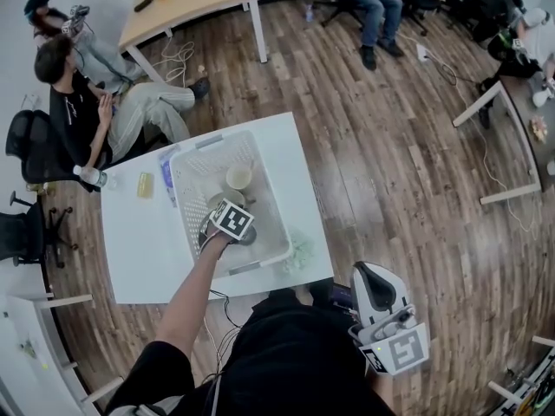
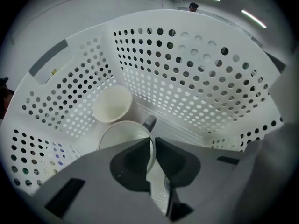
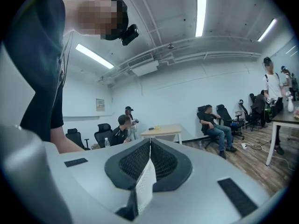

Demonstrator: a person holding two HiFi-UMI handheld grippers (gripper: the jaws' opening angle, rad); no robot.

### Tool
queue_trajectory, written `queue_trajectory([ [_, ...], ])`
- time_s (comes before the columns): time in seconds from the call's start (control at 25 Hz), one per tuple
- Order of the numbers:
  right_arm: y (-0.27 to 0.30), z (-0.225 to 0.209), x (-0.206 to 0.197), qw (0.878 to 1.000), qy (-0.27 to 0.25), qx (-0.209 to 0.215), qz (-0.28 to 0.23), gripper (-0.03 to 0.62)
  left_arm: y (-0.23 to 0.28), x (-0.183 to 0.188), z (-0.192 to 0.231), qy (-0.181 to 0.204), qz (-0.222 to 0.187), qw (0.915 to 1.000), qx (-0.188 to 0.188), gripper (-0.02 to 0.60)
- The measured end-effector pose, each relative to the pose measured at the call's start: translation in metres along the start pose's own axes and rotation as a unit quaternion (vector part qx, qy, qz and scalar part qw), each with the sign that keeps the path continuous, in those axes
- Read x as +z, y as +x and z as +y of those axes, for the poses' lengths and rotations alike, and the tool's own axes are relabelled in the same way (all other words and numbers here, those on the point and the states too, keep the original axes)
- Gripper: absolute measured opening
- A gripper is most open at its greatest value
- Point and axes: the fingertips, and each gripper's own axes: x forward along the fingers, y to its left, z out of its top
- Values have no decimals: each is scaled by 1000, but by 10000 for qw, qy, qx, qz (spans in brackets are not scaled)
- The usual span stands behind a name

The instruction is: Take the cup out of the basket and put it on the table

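pinching the cup (image 2: 123,134) rim, left gripper (image 2: 153,140) jaws nearly together

Right hand-held gripper (image 3: 150,141) jaws closed together, nothing between them, aimed level across the room. Straight ahead: light wooden surface (image 3: 161,130); seated person (image 3: 216,127) to its right, another (image 3: 122,130) left, ceiling light (image 3: 201,10) overhead

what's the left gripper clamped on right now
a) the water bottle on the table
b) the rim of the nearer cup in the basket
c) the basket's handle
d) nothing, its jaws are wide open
b: the left gripper view shows the left gripper with its jaws pinched on the rim of the nearer cup, down inside the basket.
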Motion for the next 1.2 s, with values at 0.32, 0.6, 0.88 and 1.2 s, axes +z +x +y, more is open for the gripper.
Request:
queue_trajectory([
  [0.32,1,-3,1,9999,18,140,9,26,-12,0,-3,274,55,9996,55,34],
  [0.6,6,0,3,9995,30,327,-37,26,-48,19,-19,696,-191,9972,210,34],
  [0.88,18,16,8,9975,-2,694,-126,26,-121,42,-29,960,-709,9921,391,34],
  [1.2,36,46,7,9931,-52,1165,-143,26,-214,38,-22,1083,-1245,9832,774,34],
])
